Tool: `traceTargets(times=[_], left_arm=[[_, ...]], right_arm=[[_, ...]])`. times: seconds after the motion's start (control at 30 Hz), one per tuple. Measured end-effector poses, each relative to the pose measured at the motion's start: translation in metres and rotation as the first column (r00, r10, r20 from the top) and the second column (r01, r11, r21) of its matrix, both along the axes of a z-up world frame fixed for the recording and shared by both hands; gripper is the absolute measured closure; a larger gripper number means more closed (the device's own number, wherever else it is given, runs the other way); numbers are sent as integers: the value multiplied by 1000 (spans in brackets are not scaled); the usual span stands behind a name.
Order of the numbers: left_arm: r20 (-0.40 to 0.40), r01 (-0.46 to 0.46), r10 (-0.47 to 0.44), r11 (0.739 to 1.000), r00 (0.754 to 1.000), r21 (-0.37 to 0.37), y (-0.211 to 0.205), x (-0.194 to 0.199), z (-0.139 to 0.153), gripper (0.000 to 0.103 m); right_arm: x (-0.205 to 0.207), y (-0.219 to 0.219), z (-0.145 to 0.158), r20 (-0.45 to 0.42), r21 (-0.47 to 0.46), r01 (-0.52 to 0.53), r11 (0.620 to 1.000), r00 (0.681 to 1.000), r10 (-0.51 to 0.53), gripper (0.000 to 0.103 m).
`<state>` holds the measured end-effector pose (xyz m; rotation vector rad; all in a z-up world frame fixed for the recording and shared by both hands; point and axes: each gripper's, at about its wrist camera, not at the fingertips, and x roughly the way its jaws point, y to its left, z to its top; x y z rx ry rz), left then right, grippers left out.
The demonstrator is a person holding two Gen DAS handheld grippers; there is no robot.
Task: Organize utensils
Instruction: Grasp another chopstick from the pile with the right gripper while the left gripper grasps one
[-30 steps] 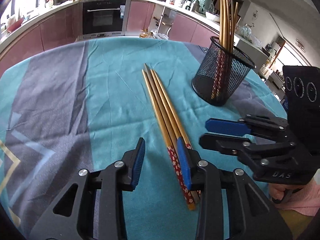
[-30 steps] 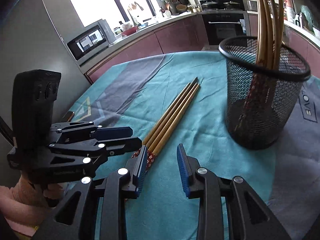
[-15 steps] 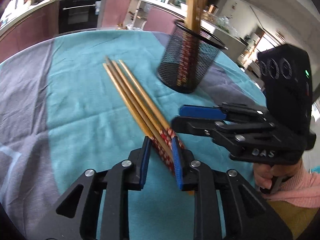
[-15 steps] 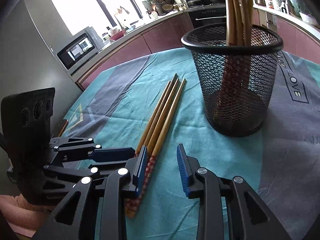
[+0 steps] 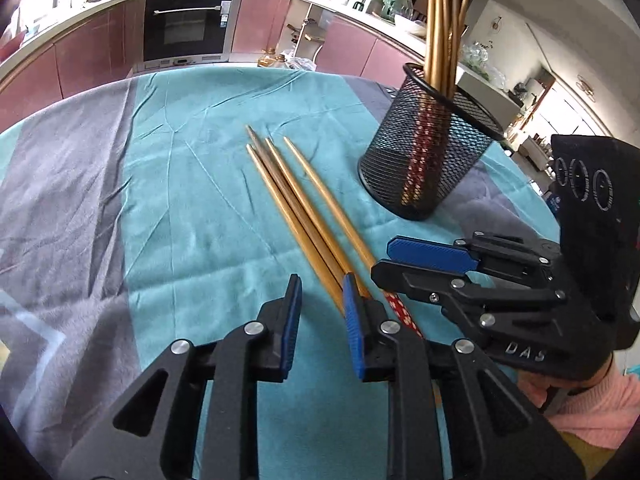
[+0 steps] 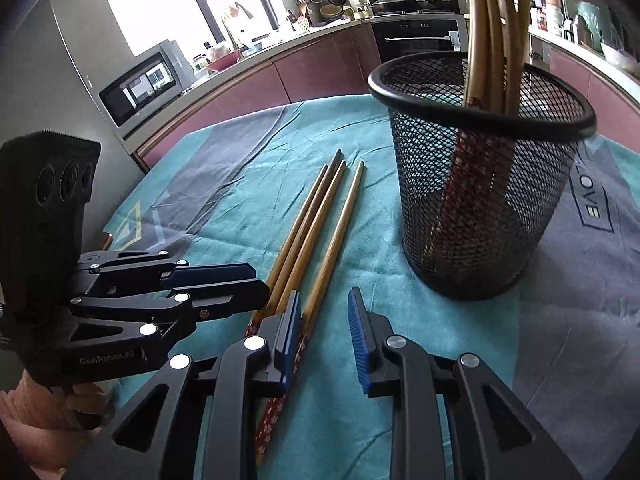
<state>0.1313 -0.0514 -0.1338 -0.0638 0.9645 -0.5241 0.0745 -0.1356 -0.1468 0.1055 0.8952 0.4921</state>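
My left tongs hung low over the counter, which was draped in a teal and grey cloth, and their blue-padded jaws stood moderately apart with nothing between them. Four loose golden-brown wooden chopsticks with red flower-patterned handle ends lay flat on the teal part of the cloth, pointed tips away from me; three were bunched side by side, and the fourth was splayed a little towards the black wire-mesh cup. Their handle ends ran beneath the right-hand finger of my left tongs, so the bundle sat just outside that gap rather than within it. My right tongs were likewise parted and held nothing; in the right wrist view, the red ends of the chopsticks passed under their left finger. Both tools met close together over those handle ends, each visible in the other's camera: my right tongs from the left wrist and my left tongs from the right. The mesh cup stood upright on the cloth to the right of the loose chopsticks, near them but not touching, and it held a sheaf of matching chopsticks standing tips upward, red ends down inside.
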Motion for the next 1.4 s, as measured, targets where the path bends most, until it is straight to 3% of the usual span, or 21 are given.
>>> traceTargets(times=[0.13,0.3,0.83,1.0,1.4], left_arm=[[-2,-9,10,1000,1000,12,0,6,1,83],[-1,-10,10,999,1000,30,-2,8,1,89],[5,-42,42,994,999,101,-13,43,-2,89],[21,-78,76,991,997,110,-16,42,-1,91],[17,-124,124,992,992,20,0,16,9,96]], right_arm=[[1,5,1,17,-49,-1,999,1000,2,83],[0,0,0,19,-80,20,997,1000,-19,94],[29,13,2,27,-137,24,990,999,-20,91],[29,8,2,22,-109,43,993,999,-41,97],[7,-20,15,26,22,48,999,998,-49,97]])
